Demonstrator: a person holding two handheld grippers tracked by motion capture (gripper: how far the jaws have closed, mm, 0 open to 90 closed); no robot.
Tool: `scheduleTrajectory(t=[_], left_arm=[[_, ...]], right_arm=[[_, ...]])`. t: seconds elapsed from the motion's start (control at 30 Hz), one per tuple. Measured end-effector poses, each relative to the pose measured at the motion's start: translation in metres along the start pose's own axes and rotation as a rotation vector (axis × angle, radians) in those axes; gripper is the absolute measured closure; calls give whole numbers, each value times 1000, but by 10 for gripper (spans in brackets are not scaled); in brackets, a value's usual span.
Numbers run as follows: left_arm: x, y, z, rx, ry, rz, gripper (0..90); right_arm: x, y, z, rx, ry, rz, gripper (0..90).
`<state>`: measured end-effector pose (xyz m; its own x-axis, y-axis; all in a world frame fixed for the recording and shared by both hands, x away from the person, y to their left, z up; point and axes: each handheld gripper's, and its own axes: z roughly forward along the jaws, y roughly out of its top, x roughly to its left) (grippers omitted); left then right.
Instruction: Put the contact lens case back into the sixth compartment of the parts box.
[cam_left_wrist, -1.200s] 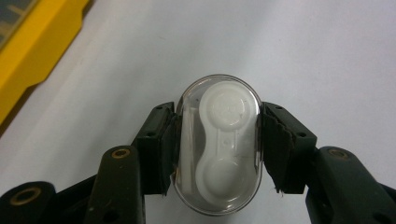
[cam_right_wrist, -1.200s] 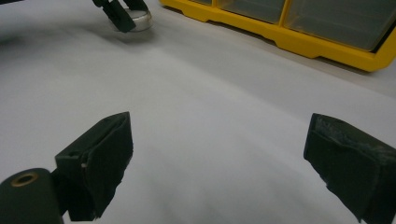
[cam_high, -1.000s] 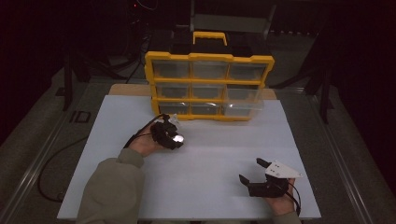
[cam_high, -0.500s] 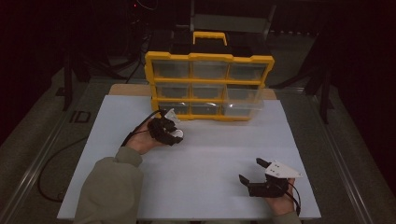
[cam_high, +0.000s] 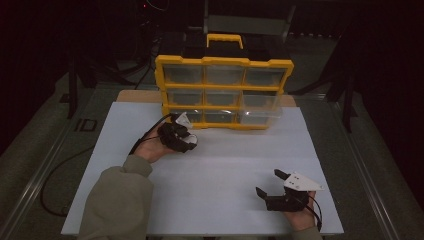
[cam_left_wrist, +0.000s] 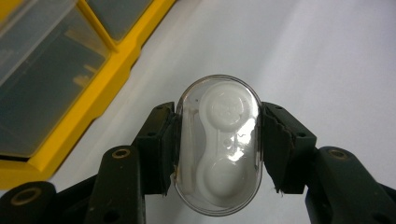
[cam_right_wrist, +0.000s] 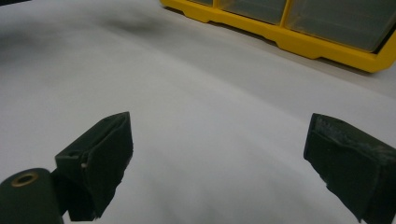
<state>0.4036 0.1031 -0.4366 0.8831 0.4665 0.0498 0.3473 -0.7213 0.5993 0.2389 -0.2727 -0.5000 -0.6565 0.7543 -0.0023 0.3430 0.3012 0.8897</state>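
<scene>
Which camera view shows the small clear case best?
The left gripper view: the clear case sits close and sharp between the left hand-held gripper jaws, a white part visible inside. In the high view it is a tiny pale spot.

The left gripper (cam_high: 181, 136) is held out ahead of the person's left hand (cam_high: 154, 146), sleeved forearm reaching forward, its fingers (cam_left_wrist: 161, 140) pressed in on both sides of what they hold. The right gripper (cam_high: 274, 184) sits low by the near edge, fingers (cam_right_wrist: 105, 154) spread wide apart.
</scene>
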Motion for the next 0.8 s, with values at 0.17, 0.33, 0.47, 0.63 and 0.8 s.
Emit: scheduleTrajectory(t=[0.17,0.33,0.47,0.63,0.8], left_arm=[[0,5,-5,-11,3,4,491],[1,9,-10,-29,4,5,491],[1,13,-13,-42,5,10,491],[1,15,-17,-58,8,15,491],[1,19,-20,-65,14,21,491]], right_arm=[[0,0,0,-1,1,-2,80],[0,0,0,0,1,0,80],[0,0,0,0,1,-2,80],[1,0,0,0,3,-3,80],[1,0,0,1,4,-3,80]])
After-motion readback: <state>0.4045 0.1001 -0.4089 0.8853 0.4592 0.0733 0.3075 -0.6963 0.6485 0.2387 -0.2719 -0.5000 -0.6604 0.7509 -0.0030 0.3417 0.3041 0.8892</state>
